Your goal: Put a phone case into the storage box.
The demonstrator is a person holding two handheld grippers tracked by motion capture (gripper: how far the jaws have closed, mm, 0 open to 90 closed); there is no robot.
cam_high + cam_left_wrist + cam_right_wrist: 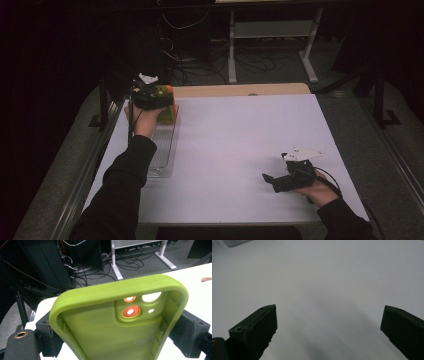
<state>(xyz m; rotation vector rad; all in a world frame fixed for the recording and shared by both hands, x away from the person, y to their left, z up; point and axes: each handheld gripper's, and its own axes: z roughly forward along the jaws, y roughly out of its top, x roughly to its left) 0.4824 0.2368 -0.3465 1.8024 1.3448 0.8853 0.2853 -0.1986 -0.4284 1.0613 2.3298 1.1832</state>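
A lime-green phone case (100, 332) stands upright between the jaws of my left gripper (118, 323), which press on its two long edges; its open inside faces the camera. Orange shows through the camera holes (130, 312) from something behind it. In the high view the left gripper (150, 96) holds the green case (166, 115) over the far end of a clear tray (162, 150) at the table's left side, with an orange bit (170, 89) beside it. My right gripper (270, 180) rests low at the front right, open (329, 312) over bare white table.
The white table top (240, 150) has a wooden strip (240, 90) along its far edge. A corner of the clear tray (237, 242) appears at the top left of the right gripper view. Beyond the table are cables and white desk legs (232, 60) on the floor.
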